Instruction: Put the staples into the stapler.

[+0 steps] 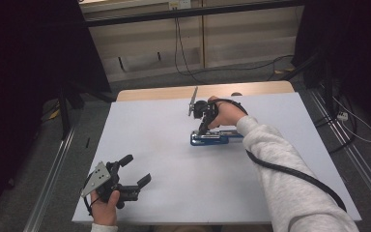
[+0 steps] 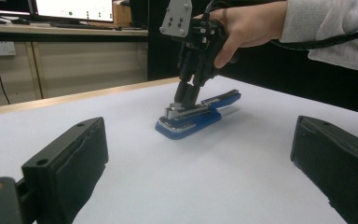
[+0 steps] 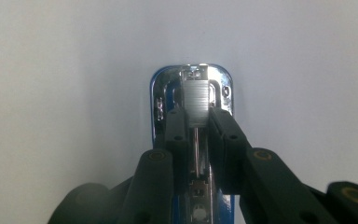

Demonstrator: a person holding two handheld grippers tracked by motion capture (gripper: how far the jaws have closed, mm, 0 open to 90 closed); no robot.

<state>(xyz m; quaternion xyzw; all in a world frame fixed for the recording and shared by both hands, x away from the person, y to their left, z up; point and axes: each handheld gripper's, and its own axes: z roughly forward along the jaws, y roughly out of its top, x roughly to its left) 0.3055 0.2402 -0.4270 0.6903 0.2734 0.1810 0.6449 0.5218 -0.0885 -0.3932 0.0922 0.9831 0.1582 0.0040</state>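
A blue stapler (image 1: pixel 215 137) with a silver metal top lies flat on the white table (image 1: pixel 149 145), right of centre. My right gripper (image 1: pixel 204 129) points down onto it from above, held by a hand in a grey sleeve. In the right gripper view its jaws are pinched on the stapler's silver metal strip (image 3: pixel 196 100), one on each side, above the blue base (image 3: pixel 156 93). My left gripper (image 1: pixel 136 170) rests near the table's front left, open and with nothing in it. From the left gripper view, the stapler (image 2: pixel 191 119) and the right gripper (image 2: pixel 186 93) stand ahead between its wide-apart jaws.
The table's wooden far edge (image 1: pixel 174 92) shows beyond the white sheet. Cables (image 1: pixel 181 53) run over the carpet behind. Metal rails (image 1: pixel 53 174) flank the table on both sides. A monitor (image 2: pixel 72 9) stands on a shelf in the background.
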